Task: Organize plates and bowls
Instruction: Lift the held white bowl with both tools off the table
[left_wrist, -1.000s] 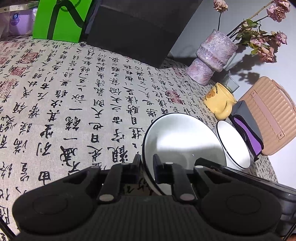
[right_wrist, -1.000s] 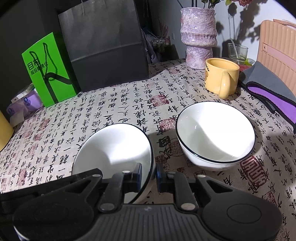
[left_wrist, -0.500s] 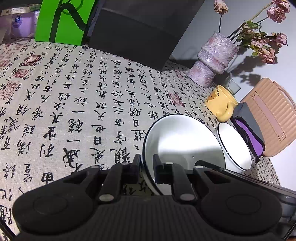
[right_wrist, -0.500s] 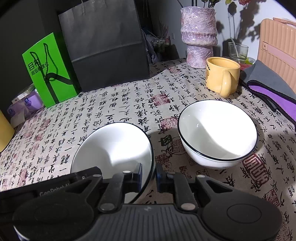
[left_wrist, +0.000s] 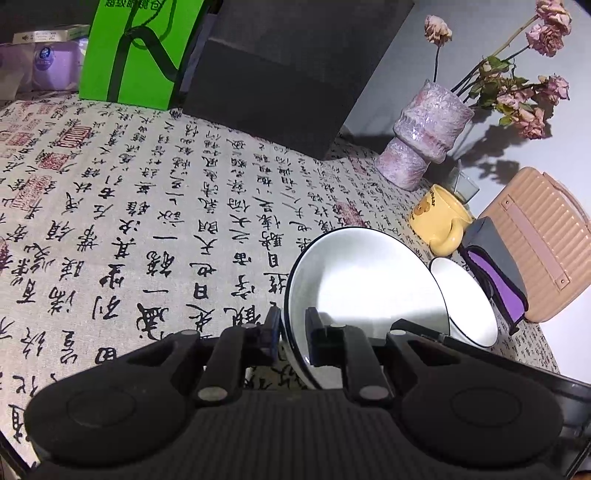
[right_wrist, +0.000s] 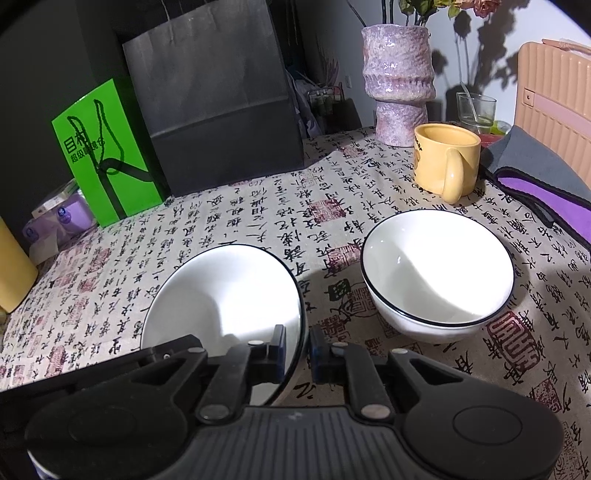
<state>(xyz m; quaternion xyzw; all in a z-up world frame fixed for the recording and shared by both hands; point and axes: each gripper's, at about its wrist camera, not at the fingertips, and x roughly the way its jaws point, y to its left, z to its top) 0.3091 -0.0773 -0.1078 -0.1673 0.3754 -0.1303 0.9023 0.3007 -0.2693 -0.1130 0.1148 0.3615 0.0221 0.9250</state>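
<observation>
both the left claw and right claw pinch opposite rims of one tilted white bowl beside a second bowl

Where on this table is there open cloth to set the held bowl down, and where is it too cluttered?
Open tablecloth stretches left of the held bowl, up to the green bag and black bag. Another strip lies between that bag and the second bowl. The right side is crowded: yellow mug, vase, glass, pouch.
</observation>
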